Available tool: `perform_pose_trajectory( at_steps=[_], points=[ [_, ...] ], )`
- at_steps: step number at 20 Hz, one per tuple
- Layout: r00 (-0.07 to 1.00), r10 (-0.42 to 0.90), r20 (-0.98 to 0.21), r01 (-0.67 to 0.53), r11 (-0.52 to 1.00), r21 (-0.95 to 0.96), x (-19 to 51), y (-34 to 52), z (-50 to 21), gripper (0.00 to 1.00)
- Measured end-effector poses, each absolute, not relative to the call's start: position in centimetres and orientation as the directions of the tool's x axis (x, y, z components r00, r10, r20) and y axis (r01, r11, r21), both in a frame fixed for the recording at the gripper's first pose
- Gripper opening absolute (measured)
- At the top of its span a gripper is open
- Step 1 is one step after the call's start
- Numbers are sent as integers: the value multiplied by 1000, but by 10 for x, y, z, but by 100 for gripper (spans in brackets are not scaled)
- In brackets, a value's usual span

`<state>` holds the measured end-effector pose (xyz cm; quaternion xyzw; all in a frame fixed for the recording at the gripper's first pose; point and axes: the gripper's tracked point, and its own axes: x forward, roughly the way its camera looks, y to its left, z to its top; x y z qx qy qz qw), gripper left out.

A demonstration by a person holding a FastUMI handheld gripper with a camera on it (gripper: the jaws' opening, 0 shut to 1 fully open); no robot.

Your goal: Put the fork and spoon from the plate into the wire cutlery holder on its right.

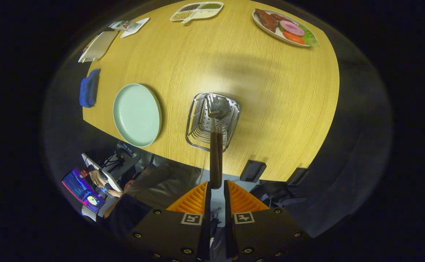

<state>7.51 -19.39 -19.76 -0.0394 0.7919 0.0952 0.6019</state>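
My gripper (216, 186) is shut on the ends of two dark handles held side by side, those of the spoon (218, 107) and the fork (209, 104). Both hang head-down over the wire cutlery holder (197, 125), the spoon bowl and fork tines inside its rim. Whether they touch its perforated floor I cannot tell. The pale green plate (136, 114) lies to the holder's left on the wooden table (270, 109), with nothing on it.
A blue cloth (88, 87) and a white tray (97, 45) lie beyond the plate. Far across the table sit a divided dish of beans (196, 10) and a plate of food (284, 27). Under the table's near edge sits a person (154, 185) with a laptop (83, 189).
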Motion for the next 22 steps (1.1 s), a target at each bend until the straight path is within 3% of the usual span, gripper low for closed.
perform_pose_trajectory(
  at_steps=[1,6,12,15,18,22],
  points=[
    [-244,50,-968,-174,980,94,74,-196,-193,22],
    [32,67,-997,-162,985,61,69,-186,-159,22],
    [364,141,-921,-179,981,79,48,-129,-116,22],
    [609,135,-782,-175,984,33,57,-94,-91,22],
    [810,157,-565,-178,984,19,56,-46,-41,22],
    [962,72,-264,-100,991,-92,43,-20,17,22]
  ],
)
